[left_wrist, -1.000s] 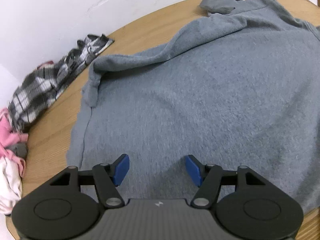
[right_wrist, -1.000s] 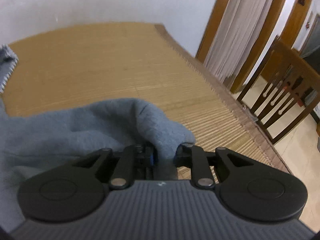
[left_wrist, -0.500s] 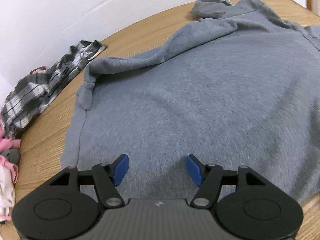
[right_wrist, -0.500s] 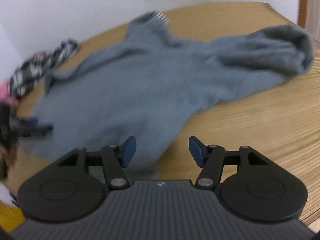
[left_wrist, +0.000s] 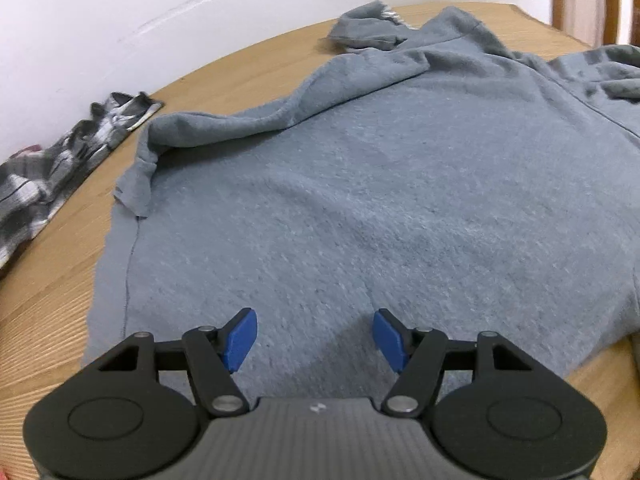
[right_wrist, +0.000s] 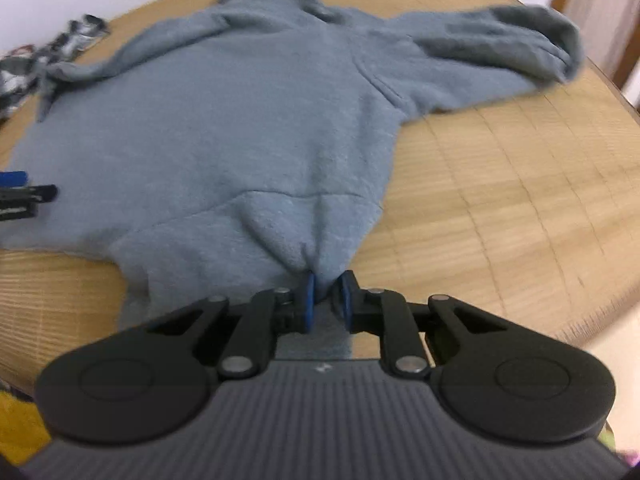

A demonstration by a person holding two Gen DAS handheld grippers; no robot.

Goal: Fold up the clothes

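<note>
Right hand-held gripper (right_wrist: 325,294) angled steeply down at near hem of grey fleece hooded sweatshirt (right_wrist: 240,120); blue pads have just been closing, now pinching bunched fold of hem cloth between them. Left hand-held gripper (left_wrist: 314,338) tilted down over sweatshirt's body near side seam, blue pads spread, nothing between them. Sweatshirt lies flat on woven bamboo-mat counter (right_wrist: 500,200), one sleeve folded across, other stretched sideways. Black-and-white plaid cloth (left_wrist: 52,168) at far edge, partly cut off. Right view blurred; hood detail unclear.
</note>
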